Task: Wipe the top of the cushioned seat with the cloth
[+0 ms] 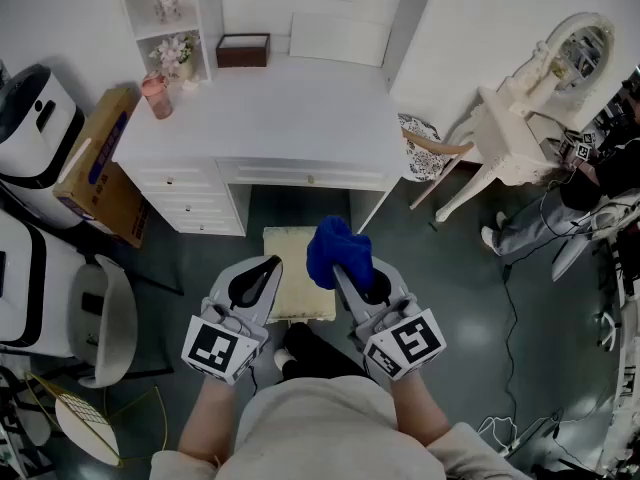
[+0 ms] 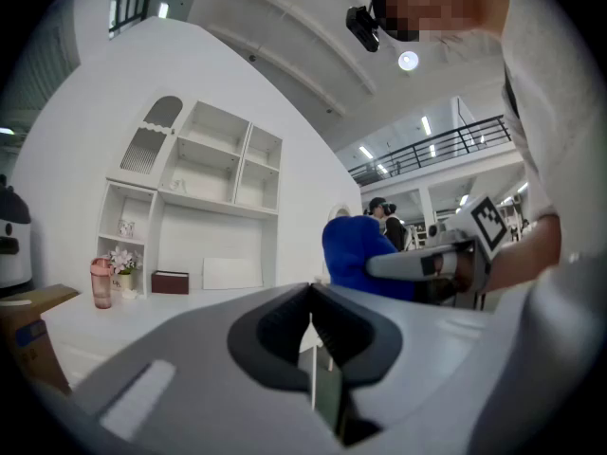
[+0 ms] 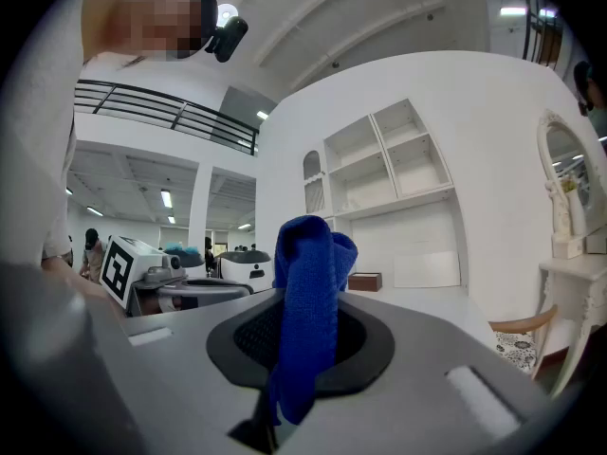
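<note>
In front of the white counter (image 1: 290, 108), the cream square cushioned seat (image 1: 298, 293) sits between your 2 grippers. Your right gripper (image 1: 345, 273) has its jaws pinched tight on the bunched blue cloth (image 1: 335, 251), which sticks out beyond them over the seat's far right corner. Your left gripper (image 1: 270, 264) has its jaws together, empty.

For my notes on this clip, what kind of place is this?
Probably a mock bedroom corner inside a large hall: white desk with shelves, ornate mirror stand, and a railed gallery beyond.
</note>
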`<move>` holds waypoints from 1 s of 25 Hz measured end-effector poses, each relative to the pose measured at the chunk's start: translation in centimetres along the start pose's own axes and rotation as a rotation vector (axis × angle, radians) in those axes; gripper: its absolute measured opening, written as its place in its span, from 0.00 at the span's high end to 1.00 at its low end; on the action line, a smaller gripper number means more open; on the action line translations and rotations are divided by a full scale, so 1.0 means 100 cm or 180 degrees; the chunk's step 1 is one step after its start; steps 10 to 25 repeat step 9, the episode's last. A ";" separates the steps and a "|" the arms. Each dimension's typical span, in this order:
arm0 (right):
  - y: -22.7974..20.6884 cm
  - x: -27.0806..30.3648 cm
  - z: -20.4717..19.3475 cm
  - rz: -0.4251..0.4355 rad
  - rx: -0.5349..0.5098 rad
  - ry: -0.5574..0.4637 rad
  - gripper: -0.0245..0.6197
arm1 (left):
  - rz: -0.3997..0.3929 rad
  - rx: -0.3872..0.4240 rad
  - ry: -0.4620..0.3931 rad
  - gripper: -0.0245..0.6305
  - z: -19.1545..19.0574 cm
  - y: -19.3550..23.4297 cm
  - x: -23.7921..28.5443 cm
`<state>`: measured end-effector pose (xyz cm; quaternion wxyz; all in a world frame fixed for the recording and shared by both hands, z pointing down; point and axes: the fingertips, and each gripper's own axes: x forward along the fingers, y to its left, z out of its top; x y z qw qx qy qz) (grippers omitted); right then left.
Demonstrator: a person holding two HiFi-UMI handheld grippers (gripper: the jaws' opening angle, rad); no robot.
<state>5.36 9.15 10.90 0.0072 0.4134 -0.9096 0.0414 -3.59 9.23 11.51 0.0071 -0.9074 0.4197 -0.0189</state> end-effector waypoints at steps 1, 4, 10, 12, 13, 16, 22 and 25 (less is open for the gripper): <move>0.000 0.000 0.000 0.0003 -0.0003 -0.0010 0.89 | 0.0010 0.0000 -0.0008 0.96 0.000 0.000 0.000; 0.000 -0.001 0.002 0.0009 -0.0020 -0.0032 0.89 | 0.0025 -0.0010 -0.0028 0.96 0.002 0.001 0.002; -0.001 -0.002 0.006 0.0003 -0.0005 -0.0074 0.89 | 0.0003 0.0005 -0.0034 0.96 0.004 -0.001 0.006; -0.001 -0.002 0.006 0.0003 -0.0005 -0.0074 0.89 | 0.0003 0.0005 -0.0034 0.96 0.004 -0.001 0.006; -0.001 -0.002 0.006 0.0003 -0.0005 -0.0074 0.89 | 0.0003 0.0005 -0.0034 0.96 0.004 -0.001 0.006; -0.001 -0.002 0.006 0.0003 -0.0005 -0.0074 0.89 | 0.0003 0.0005 -0.0034 0.96 0.004 -0.001 0.006; -0.001 -0.002 0.006 0.0003 -0.0005 -0.0074 0.89 | 0.0003 0.0005 -0.0034 0.96 0.004 -0.001 0.006; -0.001 -0.002 0.006 0.0003 -0.0005 -0.0074 0.89 | 0.0003 0.0005 -0.0034 0.96 0.004 -0.001 0.006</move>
